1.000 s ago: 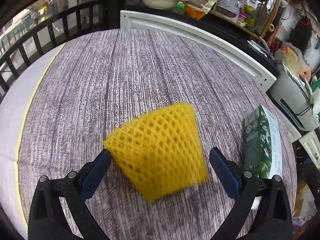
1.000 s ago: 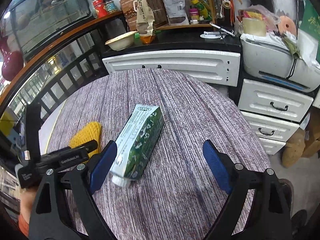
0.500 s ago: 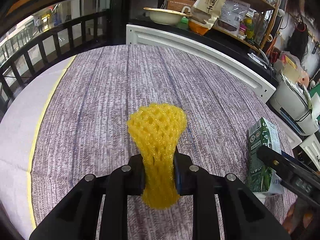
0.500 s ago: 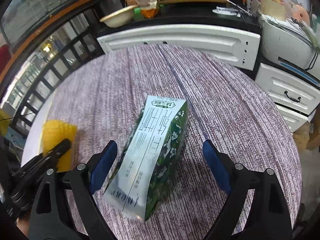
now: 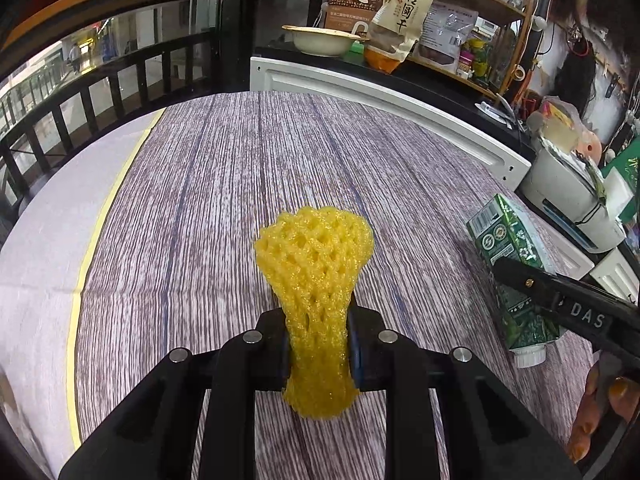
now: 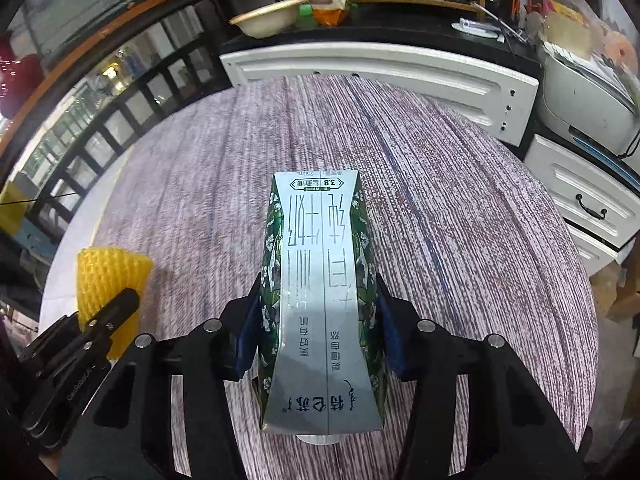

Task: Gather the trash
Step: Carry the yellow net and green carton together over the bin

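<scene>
My left gripper (image 5: 318, 320) is shut on a yellow foam fruit net (image 5: 316, 248), which is pinched at its waist and fans out above the pads. The same net (image 6: 108, 276) and left gripper (image 6: 120, 304) show at the lower left of the right wrist view. A green and silver milk carton (image 6: 320, 280) lies lengthwise on the striped purple table (image 5: 240, 180), cap end toward the camera. My right gripper (image 6: 318, 300) straddles it; its jaws are closing, and the blue pads press into both sides. In the left wrist view the carton (image 5: 508, 240) is at the right, under the right gripper's finger (image 5: 520, 276).
A white cabinet (image 6: 380, 68) borders the table's far side, with white drawers (image 6: 588, 204) and a printer (image 6: 584, 100) to the right. Cluttered shelves and a bowl (image 5: 324, 40) stand behind. A black railing (image 5: 100, 92) runs along the left. A person's fingers (image 5: 608, 400) hold the right tool.
The left jaws shut on the yellow net and lifted it a little. The right gripper moved forward and down over the carton, and its jaws came in onto the carton's sides.
</scene>
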`<action>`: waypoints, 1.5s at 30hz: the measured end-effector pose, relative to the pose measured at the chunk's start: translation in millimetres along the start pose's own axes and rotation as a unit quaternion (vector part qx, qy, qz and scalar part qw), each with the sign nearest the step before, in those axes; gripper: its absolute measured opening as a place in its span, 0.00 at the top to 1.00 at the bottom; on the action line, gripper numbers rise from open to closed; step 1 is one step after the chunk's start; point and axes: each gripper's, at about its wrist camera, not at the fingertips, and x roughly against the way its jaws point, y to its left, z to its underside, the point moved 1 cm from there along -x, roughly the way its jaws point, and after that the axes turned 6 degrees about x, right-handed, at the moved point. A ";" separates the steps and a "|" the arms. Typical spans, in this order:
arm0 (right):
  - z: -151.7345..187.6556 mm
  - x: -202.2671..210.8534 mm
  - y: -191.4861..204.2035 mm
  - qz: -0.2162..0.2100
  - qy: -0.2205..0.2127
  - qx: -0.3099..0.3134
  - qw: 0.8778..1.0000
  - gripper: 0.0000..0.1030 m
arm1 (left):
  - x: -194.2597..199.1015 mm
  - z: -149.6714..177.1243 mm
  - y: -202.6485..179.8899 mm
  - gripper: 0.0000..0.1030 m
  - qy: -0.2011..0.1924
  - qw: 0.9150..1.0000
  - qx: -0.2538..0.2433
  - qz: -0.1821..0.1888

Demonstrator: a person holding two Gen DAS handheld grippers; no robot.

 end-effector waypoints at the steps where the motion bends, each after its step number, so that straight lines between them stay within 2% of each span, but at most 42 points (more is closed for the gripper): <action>1: 4.5 7.5 -1.9 -0.005 -0.008 0.000 1.000 0.51 | 3.9 3.2 -0.1 0.79 -0.001 1.000 0.002 0.002; 9: 44.5 70.6 -4.6 -0.048 -0.064 0.015 0.997 0.51 | 44.1 38.6 -6.3 0.79 -0.016 1.000 0.007 0.026; 15: 78.2 117.0 -7.4 -0.056 -0.102 0.037 0.993 0.51 | 80.6 67.2 -19.5 0.79 -0.042 0.998 -0.013 0.043; 21: 111.7 152.4 -15.5 -0.043 -0.131 0.066 0.988 0.51 | 105.1 96.9 -39.1 0.79 -0.054 0.996 -0.033 0.066; 28: 144.4 178.7 -34.2 -0.033 -0.150 0.067 0.986 0.51 | 120.3 125.7 -58.4 0.79 -0.055 0.993 -0.049 0.090; 45: 202.4 233.4 -92.1 0.008 -0.199 0.049 0.979 0.51 | 143.9 166.5 -115.6 0.79 -0.056 0.986 -0.079 0.133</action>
